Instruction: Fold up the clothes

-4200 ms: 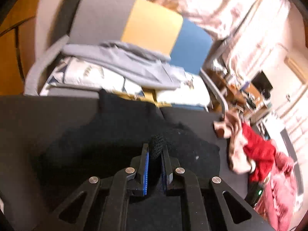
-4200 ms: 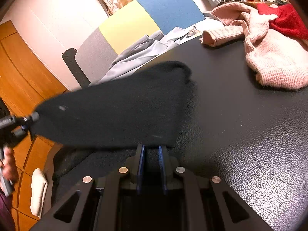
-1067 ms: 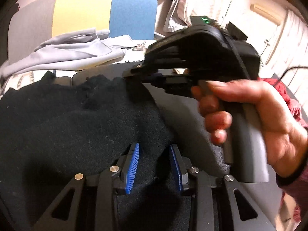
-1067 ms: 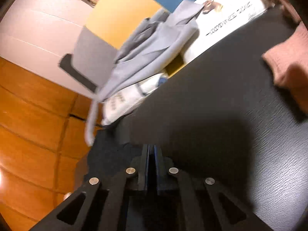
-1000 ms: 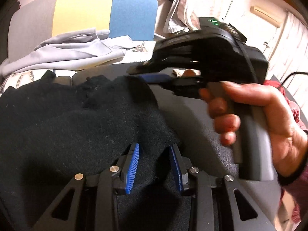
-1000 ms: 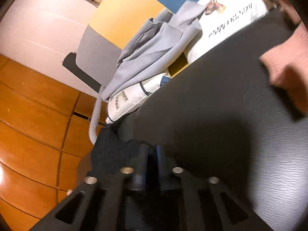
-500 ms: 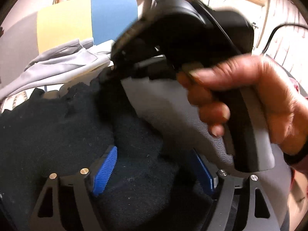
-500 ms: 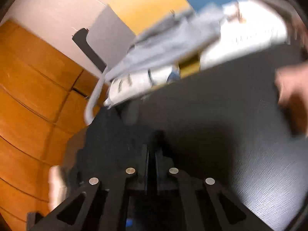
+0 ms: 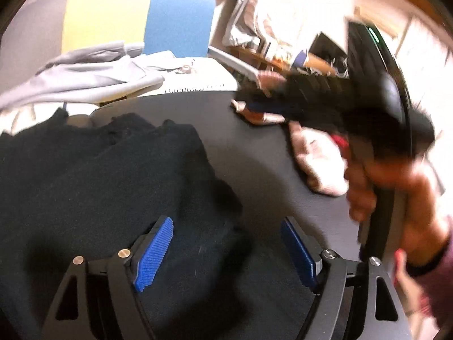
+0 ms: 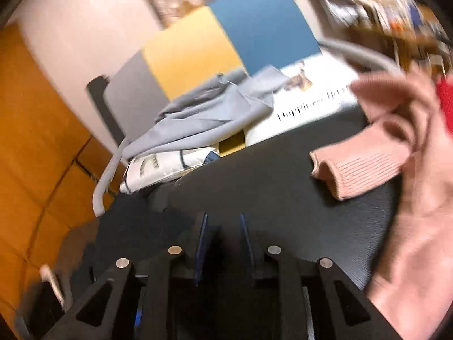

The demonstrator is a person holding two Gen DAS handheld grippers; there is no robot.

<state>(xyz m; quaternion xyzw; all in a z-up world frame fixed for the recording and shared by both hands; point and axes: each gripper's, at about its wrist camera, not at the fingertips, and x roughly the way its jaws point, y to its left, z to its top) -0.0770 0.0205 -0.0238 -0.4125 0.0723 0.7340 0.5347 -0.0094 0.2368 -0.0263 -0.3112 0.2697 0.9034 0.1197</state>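
A black knit garment (image 9: 107, 187) lies folded on the dark table (image 9: 254, 153), filling the left half of the left wrist view. My left gripper (image 9: 226, 243) hovers just above its near right corner, open wide, its blue pads (image 9: 154, 250) clear of the cloth. A person's hand (image 9: 396, 192) holds my right gripper (image 9: 254, 104), blurred, above the table's far right near a pink sweater. In the right wrist view the right gripper (image 10: 223, 226) has its jaws opening, with nothing between them. The black garment's edge (image 10: 127, 215) shows at its lower left.
A pink sweater (image 10: 396, 155) and a red garment (image 10: 444, 99) lie on the table's right side. Behind the table stands a chair with a grey, yellow and blue back (image 10: 226, 42), piled with a grey garment (image 10: 203, 121) and printed white cloths. Orange wooden panels (image 10: 36, 141) rise at the left.
My left gripper's jaws spread wide and let go of the black garment. The right gripper released the garment's far edge and swung up and away to the right.
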